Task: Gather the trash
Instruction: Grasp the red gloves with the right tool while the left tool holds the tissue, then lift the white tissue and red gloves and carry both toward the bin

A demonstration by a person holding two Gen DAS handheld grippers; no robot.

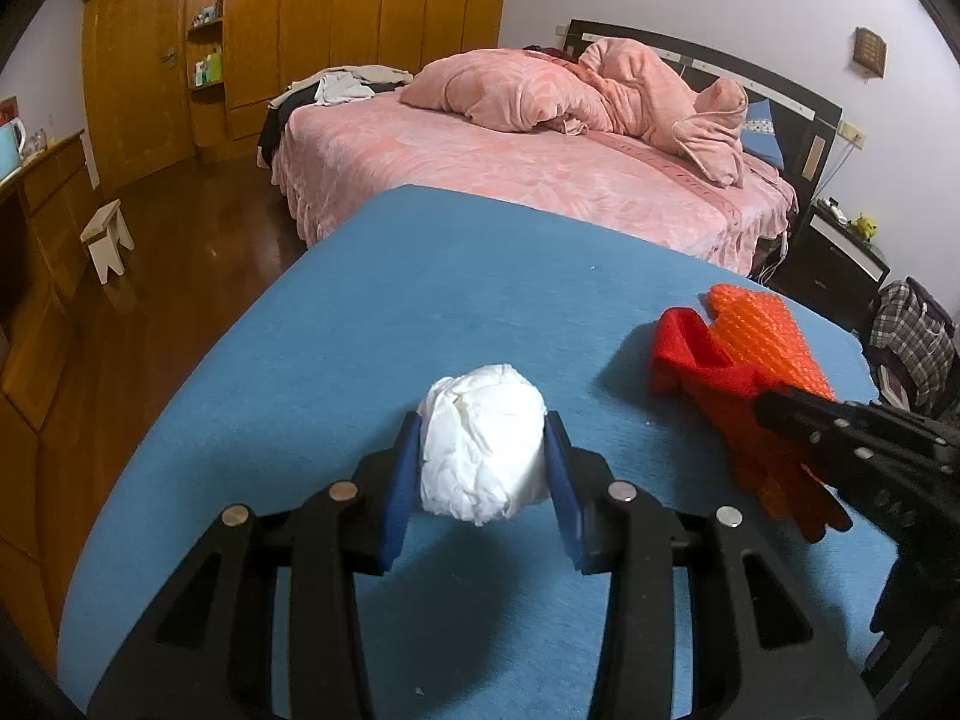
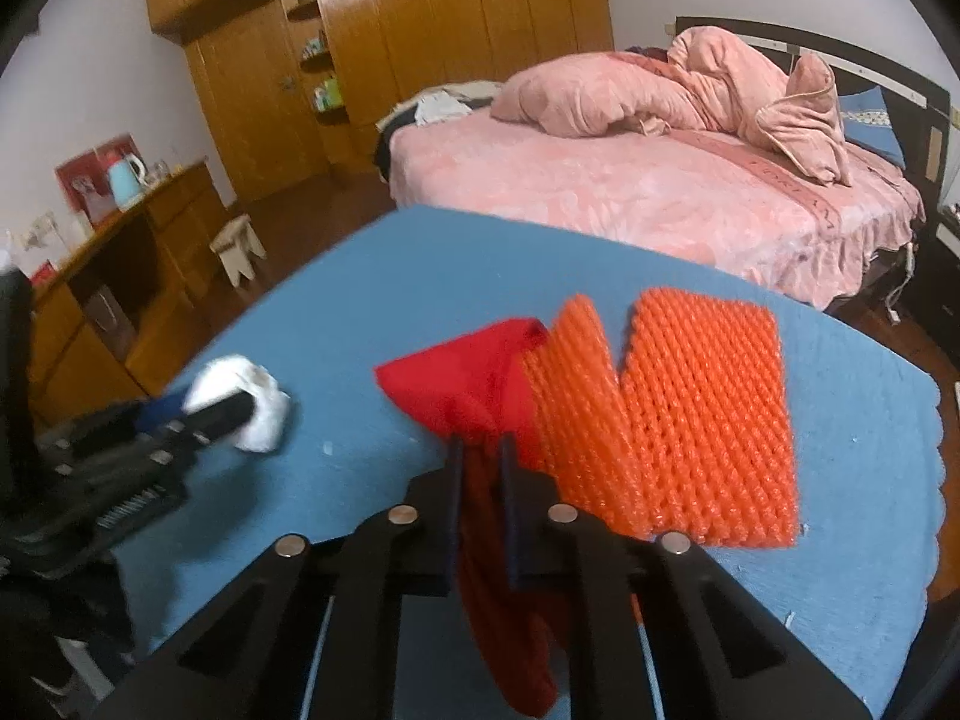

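My left gripper is shut on a crumpled white paper ball, held just above the blue-covered table. The ball also shows in the right wrist view at the left, in the left gripper. My right gripper is shut on a red cloth bag that hangs below the fingers. An orange foam net sticks out of the bag's mouth and rests on the table. In the left wrist view the bag and net lie at the right.
A pink bed with a bunched pink quilt stands beyond the table. A wooden wardrobe lines the far wall. A small stool stands on the wood floor at left, beside a wooden cabinet with a blue kettle.
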